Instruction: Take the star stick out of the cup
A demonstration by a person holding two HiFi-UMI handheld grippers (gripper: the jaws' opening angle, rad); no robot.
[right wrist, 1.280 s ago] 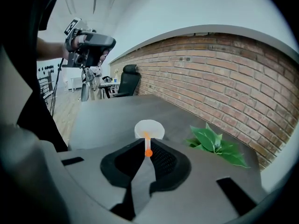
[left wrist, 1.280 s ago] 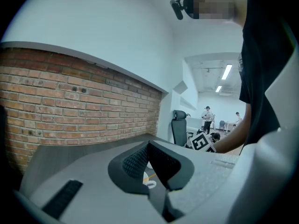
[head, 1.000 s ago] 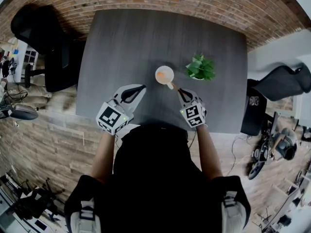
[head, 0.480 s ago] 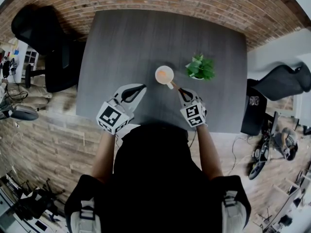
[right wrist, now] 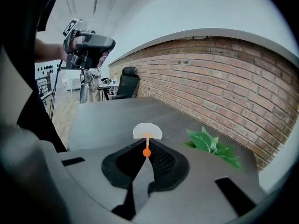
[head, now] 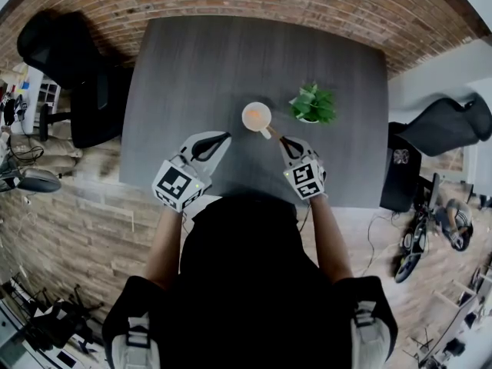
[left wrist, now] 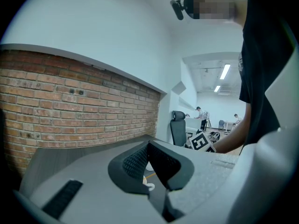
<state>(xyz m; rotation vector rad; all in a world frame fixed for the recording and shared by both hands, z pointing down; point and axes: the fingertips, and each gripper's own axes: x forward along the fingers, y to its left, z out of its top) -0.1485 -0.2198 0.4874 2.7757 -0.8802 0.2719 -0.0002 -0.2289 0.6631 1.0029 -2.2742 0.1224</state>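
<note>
Right tongs [right wrist: 146, 146] are clamped on the ball end of the thin orange star stick [right wrist: 147, 141]. Left tongs [left wrist: 148, 146] are closed, empty and parked well apart. The stick's far end sits in the round white cup [head: 257, 116] on the dark grey table [head: 192, 68]. Nothing has really moved in the last second: grip set, lift not started.

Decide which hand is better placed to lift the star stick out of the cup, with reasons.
Right. The right tongs are shut on the star stick, facing the cup; the left tongs sit shut and empty, off to its side.
</note>
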